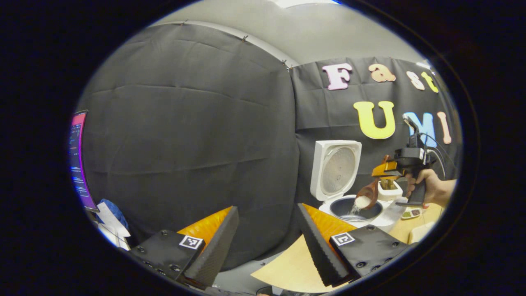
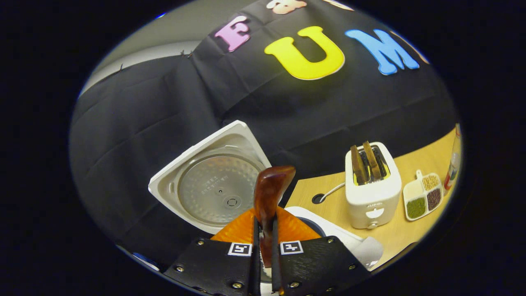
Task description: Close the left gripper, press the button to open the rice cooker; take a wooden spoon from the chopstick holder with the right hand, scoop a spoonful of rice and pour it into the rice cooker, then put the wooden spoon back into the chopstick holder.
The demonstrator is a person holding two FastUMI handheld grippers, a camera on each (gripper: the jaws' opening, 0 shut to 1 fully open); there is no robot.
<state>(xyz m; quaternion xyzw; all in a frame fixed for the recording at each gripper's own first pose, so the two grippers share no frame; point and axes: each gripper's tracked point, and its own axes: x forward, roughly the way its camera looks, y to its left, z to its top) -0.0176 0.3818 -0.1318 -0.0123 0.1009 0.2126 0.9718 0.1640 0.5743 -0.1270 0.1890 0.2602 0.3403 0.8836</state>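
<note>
Left gripper [image 1: 267, 246] sits low at the near table edge, fingers spread wide, nothing between them; it's parked well clear of the rice cooker [image 1: 356, 211], which makes sense since the lid [image 1: 336, 169] already stands upright and the button press looks done. Far left in the left gripper view: a monitor [image 1: 78, 160] and some blue and white cloth or paper [image 1: 110, 218], unrelated. Moving right in the same view, the cooker's inner pot [image 1: 354, 209] is open to the top, and the wooden spoon [image 1: 367, 195] hangs tipped over it, bowl down, white rice [image 1: 361, 202] sliding off the edge into the pot. So my read: mid-pour, roughly two thirds through the task. A hand [image 1: 429, 187] holds the right gripper above and to the right of the pot, angled down so the spoon drains inward rather than onto the table [image 1: 287, 267]. Right gripper view: right gripper [image 2: 266, 246] clamped on the spoon handle, both fingers pressing it, handle end sticking up in front of the lid (bowl hidden below the fingers here). Right of that, on the table: a toaster [image 2: 372, 185] with two slices up, then a small divided dish [image 2: 423, 199] of grains. I can't pick out the chopstick holder with any confidence, though the white box just behind the spoon in the left gripper view may be it or the toaster. What's left: finish the tip, then return the spoon. Risk: grains spilling past the pot rim if the tilt drifts.
</note>
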